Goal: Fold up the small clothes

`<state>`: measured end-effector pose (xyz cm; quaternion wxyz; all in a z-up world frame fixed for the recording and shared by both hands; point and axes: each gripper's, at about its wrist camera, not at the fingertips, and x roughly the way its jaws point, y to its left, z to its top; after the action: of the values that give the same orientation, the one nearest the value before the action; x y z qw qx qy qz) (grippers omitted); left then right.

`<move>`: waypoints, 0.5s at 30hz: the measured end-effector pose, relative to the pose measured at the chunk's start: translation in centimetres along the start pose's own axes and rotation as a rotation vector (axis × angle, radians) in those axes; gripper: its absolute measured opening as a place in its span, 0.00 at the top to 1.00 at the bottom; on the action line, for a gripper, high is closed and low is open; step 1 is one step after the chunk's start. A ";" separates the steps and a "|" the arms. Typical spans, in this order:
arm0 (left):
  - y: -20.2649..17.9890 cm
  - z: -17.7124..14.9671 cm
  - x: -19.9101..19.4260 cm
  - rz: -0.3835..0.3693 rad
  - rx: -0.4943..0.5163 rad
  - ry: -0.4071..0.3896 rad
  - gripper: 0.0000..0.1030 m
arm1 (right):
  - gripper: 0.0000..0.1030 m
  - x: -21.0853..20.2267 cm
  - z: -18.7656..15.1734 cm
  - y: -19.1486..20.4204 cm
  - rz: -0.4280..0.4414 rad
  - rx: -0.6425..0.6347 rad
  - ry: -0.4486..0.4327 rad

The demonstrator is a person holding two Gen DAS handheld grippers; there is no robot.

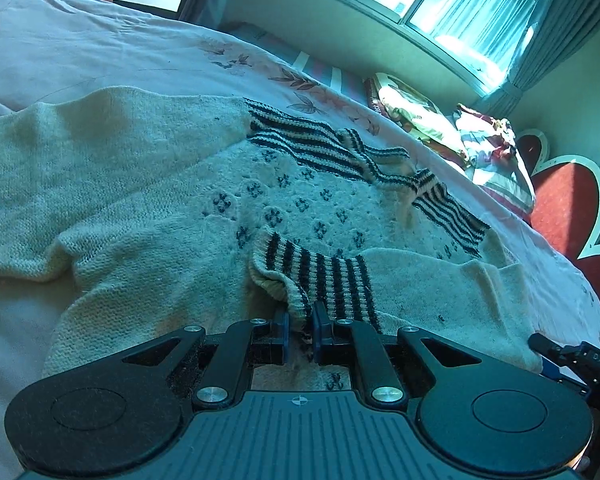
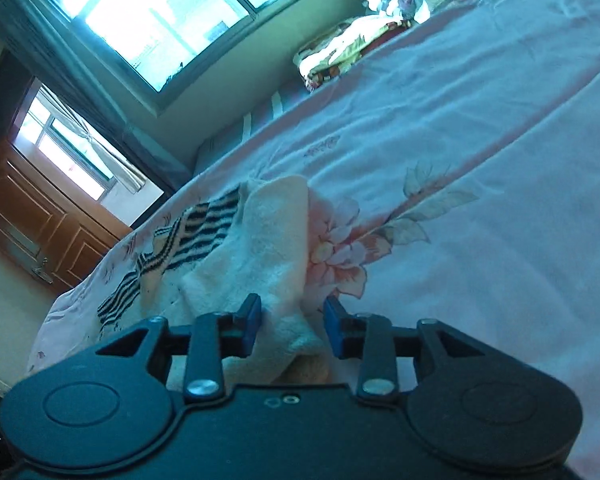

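Covering floral bedsheet [image 1: 100,52], cream sweater [image 1: 148,184]

You look out over a bed [image 1: 100,52] spread with a pale sheet printed with leaves and a pink flower [image 2: 336,248]. Ahead of the left tool and to its right, a wide window [image 1: 460,4] pours in hard daylight past a gathered curtain [image 1: 556,32]. Below it sit crumpled floral bedclothes [image 1: 412,112] and a red, heart-shaped headboard [image 1: 560,200] (white-edged). Far left of the right tool you see a brown wooden door [image 2: 32,220] beside a second, smaller window [image 2: 64,148]. The walls are plain and pale.
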<state>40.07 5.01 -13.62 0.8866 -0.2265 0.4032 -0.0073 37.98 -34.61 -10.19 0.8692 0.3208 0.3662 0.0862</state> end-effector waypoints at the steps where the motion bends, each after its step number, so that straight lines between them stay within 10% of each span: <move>1: 0.1 0.0 0.0 -0.003 0.001 0.000 0.90 | 0.86 0.2 -0.1 0.1 0.006 -0.024 -0.001; 6: -0.6 -0.1 -1.1 0.045 0.092 -0.073 0.90 | 0.89 -0.6 -1.5 2.7 -0.102 -0.237 -0.079; 15: -0.2 -0.3 -0.9 0.059 0.126 -0.048 0.87 | 0.76 -3.4 -1.0 1.5 -0.084 -0.166 -0.142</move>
<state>39.31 4.91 -13.03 0.9083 -0.1585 0.3872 -0.0011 34.98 -34.22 -7.83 0.9193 0.2377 0.3084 0.0569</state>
